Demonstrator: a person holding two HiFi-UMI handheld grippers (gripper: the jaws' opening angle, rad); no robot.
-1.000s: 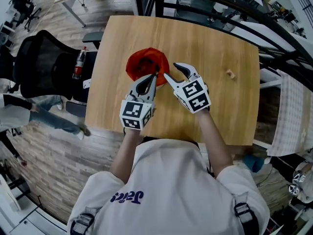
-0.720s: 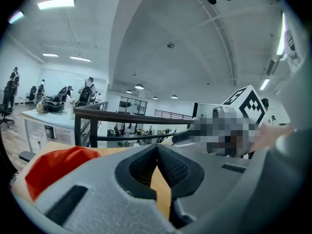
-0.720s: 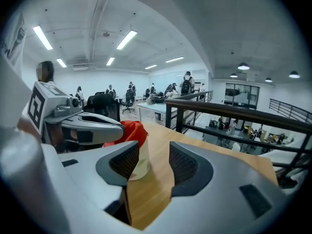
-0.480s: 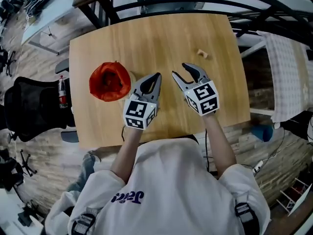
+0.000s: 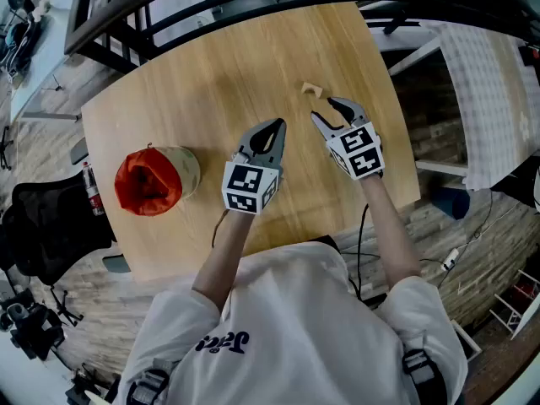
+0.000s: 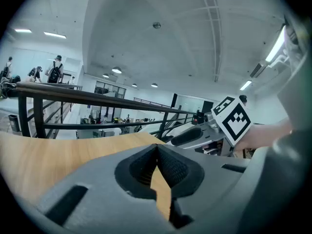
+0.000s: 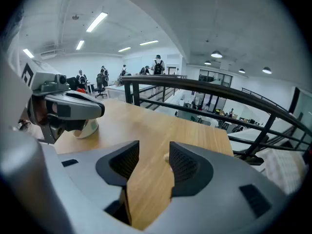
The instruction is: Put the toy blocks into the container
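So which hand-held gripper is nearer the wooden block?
Right. The right hand-held gripper is just short of the wooden block; the left hand-held gripper is farther off, to its left.

Small wooden block [image 5: 312, 88] lying well apart from red-lined container [image 5: 186, 169].

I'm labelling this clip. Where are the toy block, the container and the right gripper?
toy block [image 5: 312, 88]: head view, its top face.
container [image 5: 185, 169]: head view, its beige side wall.
right gripper [image 5: 323, 108]: head view, midway between its open jaws.
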